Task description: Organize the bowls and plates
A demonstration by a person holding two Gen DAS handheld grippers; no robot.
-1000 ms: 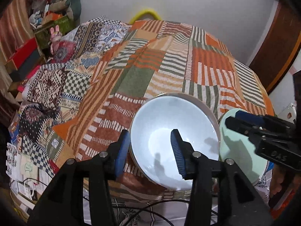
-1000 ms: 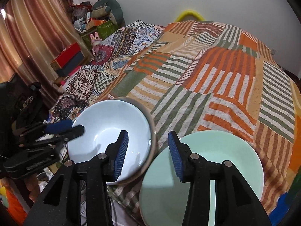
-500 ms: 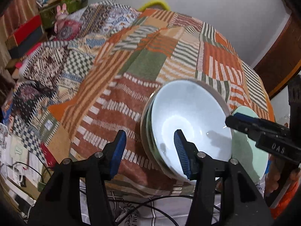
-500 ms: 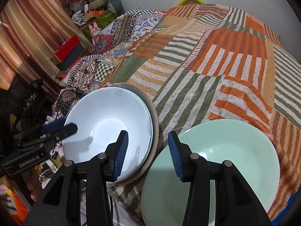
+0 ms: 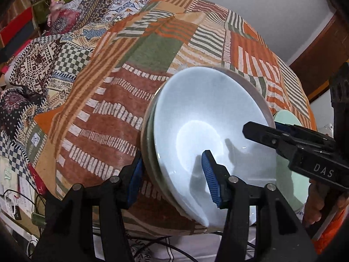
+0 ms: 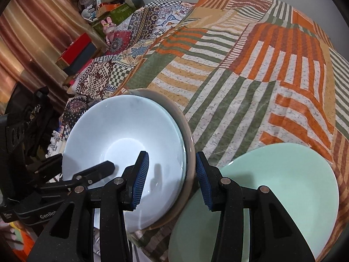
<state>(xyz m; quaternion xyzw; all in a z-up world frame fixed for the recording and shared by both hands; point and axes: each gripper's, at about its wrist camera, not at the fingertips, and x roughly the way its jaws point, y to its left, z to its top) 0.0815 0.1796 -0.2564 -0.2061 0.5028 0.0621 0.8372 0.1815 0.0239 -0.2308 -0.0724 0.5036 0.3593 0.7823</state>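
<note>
Patchwork bedding [image 6: 250, 69] in orange, green and cream covers the whole work surface, with boxes and a toy rabbit off at the far left edge. At the near edge sits a stack [image 5: 150, 135] of bowls: a white bowl [image 6: 126, 144] nested on top, a beige rim [image 6: 189, 139] and at least 1 greenish rim showing beneath it. Just right of the stack lies a mint plate [image 6: 272, 185], its edge tucked under the stack's rim.

Both tongs straddle the stack's rim from opposite sides, 1 finger inside the white bowl and 1 outside. Jaws of the left tongs [image 5: 172, 176] have just been opening and stand apart, with the stacked rims between them; whether the outer pad already touches I cannot tell. Those of the right tongs [image 6: 172, 179] also stand apart around the right-hand rim, with a gap visible at the inner pad, so nothing is gripped yet.

To do this well, I would settle each pair lower so the pads span every rim, not only the white one. Close both sides together, then lift level. Smooth nested bowls can slide, and an uneven pull would tip the stack onto the plate, so clear its edge before moving sideways.
</note>
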